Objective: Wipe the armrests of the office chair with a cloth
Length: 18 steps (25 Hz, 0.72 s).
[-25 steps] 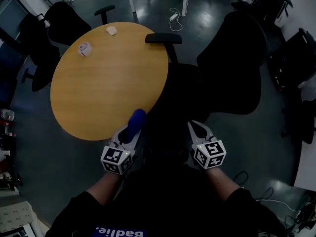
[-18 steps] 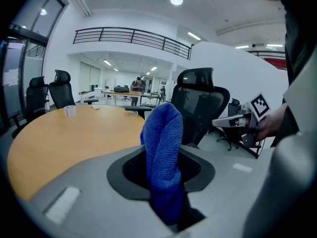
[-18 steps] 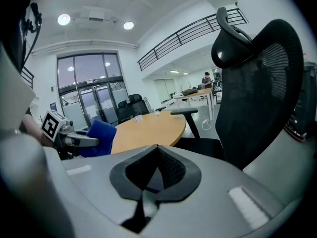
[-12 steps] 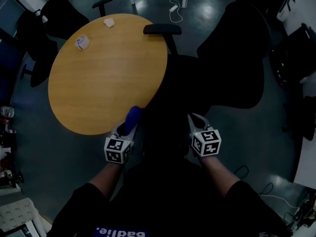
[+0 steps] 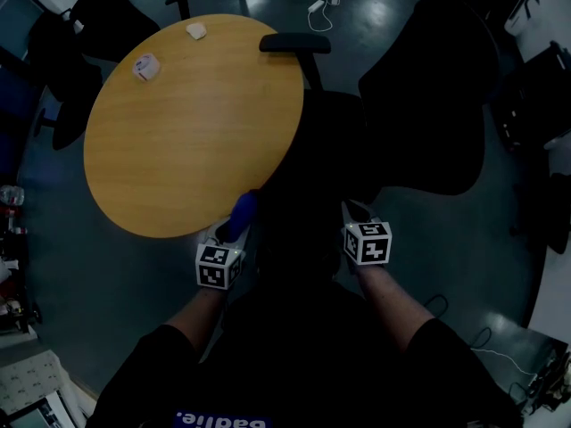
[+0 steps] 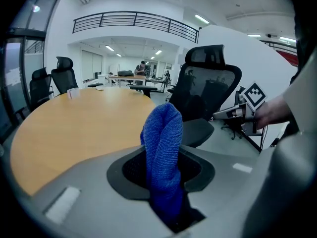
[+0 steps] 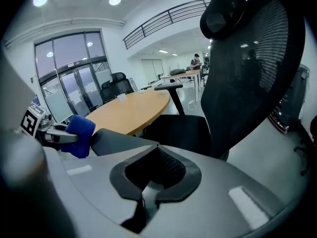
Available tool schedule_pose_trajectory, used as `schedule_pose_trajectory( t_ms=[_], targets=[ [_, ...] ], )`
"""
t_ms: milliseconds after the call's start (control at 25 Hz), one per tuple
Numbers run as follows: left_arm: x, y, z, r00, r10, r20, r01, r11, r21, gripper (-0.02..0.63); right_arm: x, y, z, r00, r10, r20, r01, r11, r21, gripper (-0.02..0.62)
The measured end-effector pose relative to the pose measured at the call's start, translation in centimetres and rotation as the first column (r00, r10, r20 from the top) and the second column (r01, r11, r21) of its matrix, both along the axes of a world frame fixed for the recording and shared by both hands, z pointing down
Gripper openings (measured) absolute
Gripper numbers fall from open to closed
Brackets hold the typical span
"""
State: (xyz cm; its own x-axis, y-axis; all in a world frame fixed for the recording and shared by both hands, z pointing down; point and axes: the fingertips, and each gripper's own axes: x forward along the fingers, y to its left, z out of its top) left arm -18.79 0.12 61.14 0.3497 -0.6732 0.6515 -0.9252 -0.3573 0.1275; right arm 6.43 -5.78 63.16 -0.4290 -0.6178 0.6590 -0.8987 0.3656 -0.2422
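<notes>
A black office chair stands right in front of me, with its seat (image 5: 321, 150) beside the table and its mesh backrest (image 5: 428, 96) to the right. Its far armrest (image 5: 294, 45) reaches over the table's edge. The near armrest (image 7: 116, 142) shows dark in the right gripper view, just beside the cloth. My left gripper (image 5: 230, 232) is shut on a folded blue cloth (image 6: 162, 133) that stands up between its jaws by the table's near edge. My right gripper (image 5: 354, 210) hovers at the chair's near side, shut with nothing in it.
A round wooden table (image 5: 178, 123) fills the left, with two small white items (image 5: 145, 65) at its far side. More black chairs (image 5: 98, 16) stand beyond it. A power strip and cable (image 5: 314, 7) lie on the dark floor. Dark furniture (image 5: 535, 105) lines the right.
The head view has tilted, so the table sits higher in the picture. Both grippers have drawn slightly closer together and the right one has turned. The cloth stays gripped.
</notes>
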Motion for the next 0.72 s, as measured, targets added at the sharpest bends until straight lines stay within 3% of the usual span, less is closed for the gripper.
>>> schedule_pose_trajectory(
  t_ms=[120,720],
  targets=[
    [0.4,0.4,1.2,1.0,0.002,0.005,-0.002,1.0,-0.024,0.138,0.0,0.1,1.4,1.0,-0.001,-0.015,0.001,0.999,-0.035,0.005],
    [7.7,1.4,2.1,0.983,0.184,0.018,-0.183,0.982,-0.052,0.138,-0.8,1.7,3.4,1.0,-0.027,0.011,0.028,0.995,-0.098,0.003]
  ],
)
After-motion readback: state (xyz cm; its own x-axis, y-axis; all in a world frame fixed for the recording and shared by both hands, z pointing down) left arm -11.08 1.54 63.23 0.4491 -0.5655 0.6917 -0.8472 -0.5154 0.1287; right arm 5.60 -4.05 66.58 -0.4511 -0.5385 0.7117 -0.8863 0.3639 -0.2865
